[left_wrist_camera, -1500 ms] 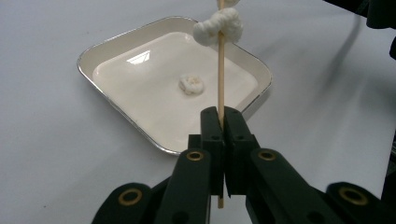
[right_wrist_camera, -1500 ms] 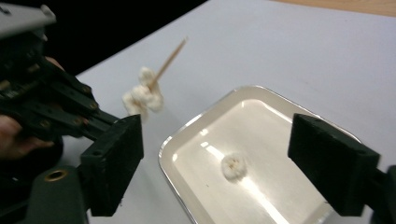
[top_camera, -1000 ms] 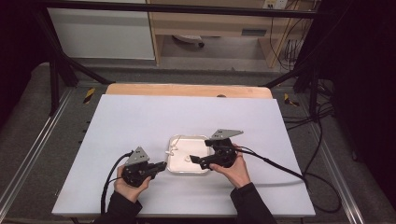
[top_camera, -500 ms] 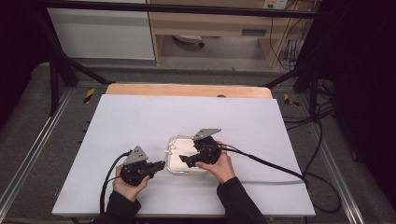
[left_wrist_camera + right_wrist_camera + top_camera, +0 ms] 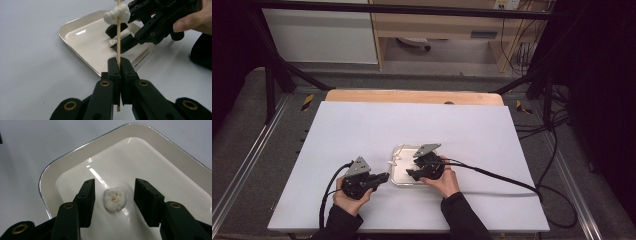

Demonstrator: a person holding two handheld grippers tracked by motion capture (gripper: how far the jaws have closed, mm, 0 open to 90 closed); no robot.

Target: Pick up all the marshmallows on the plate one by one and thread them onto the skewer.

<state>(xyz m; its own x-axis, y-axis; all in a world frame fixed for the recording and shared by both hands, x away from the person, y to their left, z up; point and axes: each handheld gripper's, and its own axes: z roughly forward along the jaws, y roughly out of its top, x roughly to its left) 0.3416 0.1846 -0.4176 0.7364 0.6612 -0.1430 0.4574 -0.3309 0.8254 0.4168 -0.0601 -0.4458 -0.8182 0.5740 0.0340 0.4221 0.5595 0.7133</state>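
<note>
One white marshmallow piece lies loose in the metal tray, between the right hand-held gripper jaws, which have just been closing but stand apart, not touching it. One piece is already threaded on the wooden skewer, clamped upright by the left hand-held gripper. Remaining, by my judgement: grasp, lift, thread. Tray sits on the white surface.

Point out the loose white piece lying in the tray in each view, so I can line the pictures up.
High view: too small to tell apart, under the right gripper.
Left gripper view: loose white piece right of centre, behind the skewer.
Right gripper view: centre, between the open jaws.
Shared landmark: the tray.
</note>
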